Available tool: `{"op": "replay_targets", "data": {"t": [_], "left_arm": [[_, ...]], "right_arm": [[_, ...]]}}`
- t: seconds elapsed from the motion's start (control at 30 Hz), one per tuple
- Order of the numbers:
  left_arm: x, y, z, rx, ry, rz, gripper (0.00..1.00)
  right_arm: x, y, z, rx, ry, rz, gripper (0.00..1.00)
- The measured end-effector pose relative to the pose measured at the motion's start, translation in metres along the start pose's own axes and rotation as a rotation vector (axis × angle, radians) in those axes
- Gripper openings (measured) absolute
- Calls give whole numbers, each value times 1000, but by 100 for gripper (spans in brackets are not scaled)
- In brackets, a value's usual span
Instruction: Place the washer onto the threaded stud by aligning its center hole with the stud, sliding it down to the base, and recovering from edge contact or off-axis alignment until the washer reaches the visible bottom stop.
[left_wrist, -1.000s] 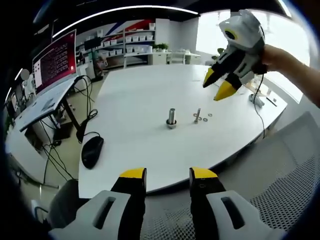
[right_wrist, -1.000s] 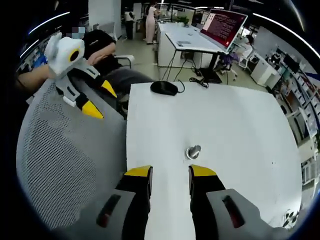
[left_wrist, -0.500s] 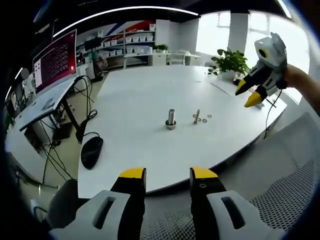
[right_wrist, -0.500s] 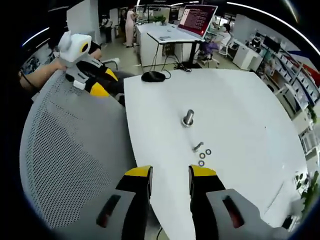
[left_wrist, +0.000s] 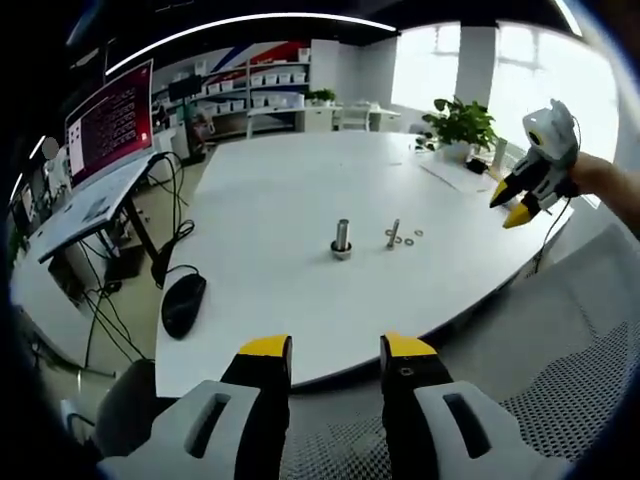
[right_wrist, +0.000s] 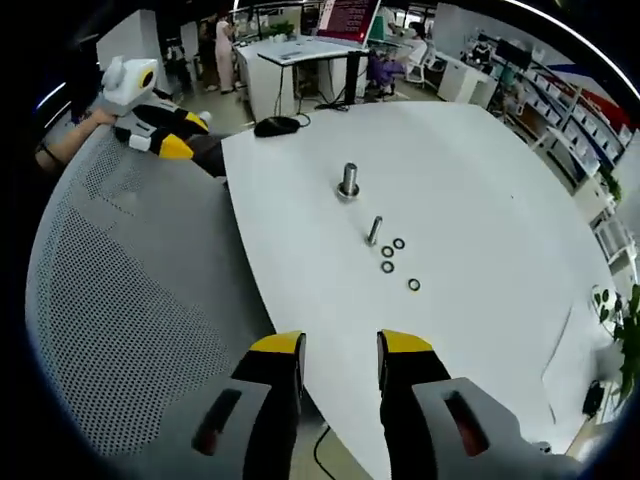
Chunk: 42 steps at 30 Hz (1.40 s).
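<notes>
- Right gripper: jaws parted with nothing between them, poised above a mesh chair back at the table edge, well apart from the parts.
- Left gripper: jaws likewise parted and empty, held off the near edge of the white table.
- Washers: three small rings lie flat on the table; the nearest washer sits at about 1 o'clock from the right gripper's jaws, the other two just beyond it.
- Threaded stud: stands just beside the far two rings, slim and upright; a stouter post stands farther off, toward 12 o'clock.
- Risk, pickup: a thin ring lying flat offers little edge, so the jaws may skid it away or pinch it crooked.
- Risk, seating: an off-axis hole would likely catch on the threads and hang tilted short of the base.
- Risk, target: at this range I cannot tell for certain which upright is the intended stud; choosing the wrong one would spoil the placement.
- Risk, clutter: a mouse and cables lie far toward 10 o'clock in the left gripper view, well apart, low concern.
</notes>
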<state>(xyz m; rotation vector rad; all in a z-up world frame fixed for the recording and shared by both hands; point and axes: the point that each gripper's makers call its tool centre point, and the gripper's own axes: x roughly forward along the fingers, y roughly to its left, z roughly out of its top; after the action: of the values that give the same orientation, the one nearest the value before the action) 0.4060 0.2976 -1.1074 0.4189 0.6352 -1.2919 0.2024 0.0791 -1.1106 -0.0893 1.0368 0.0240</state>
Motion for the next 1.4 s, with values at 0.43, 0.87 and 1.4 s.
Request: {"op": "replay_targets", "data": {"t": [0.43,0.87,1.4], "left_arm": [[0,1,-1,0,-1,1,34],[-1,-1,0,0,-1,1,34],[0,0,0,-5,-5,4,34]], "right_arm": [[8,-15,-20,57,4,-37,31],[45,-56,-27,75,11,-71,31],[100,-84,-14,-9,132,-13,30]]}}
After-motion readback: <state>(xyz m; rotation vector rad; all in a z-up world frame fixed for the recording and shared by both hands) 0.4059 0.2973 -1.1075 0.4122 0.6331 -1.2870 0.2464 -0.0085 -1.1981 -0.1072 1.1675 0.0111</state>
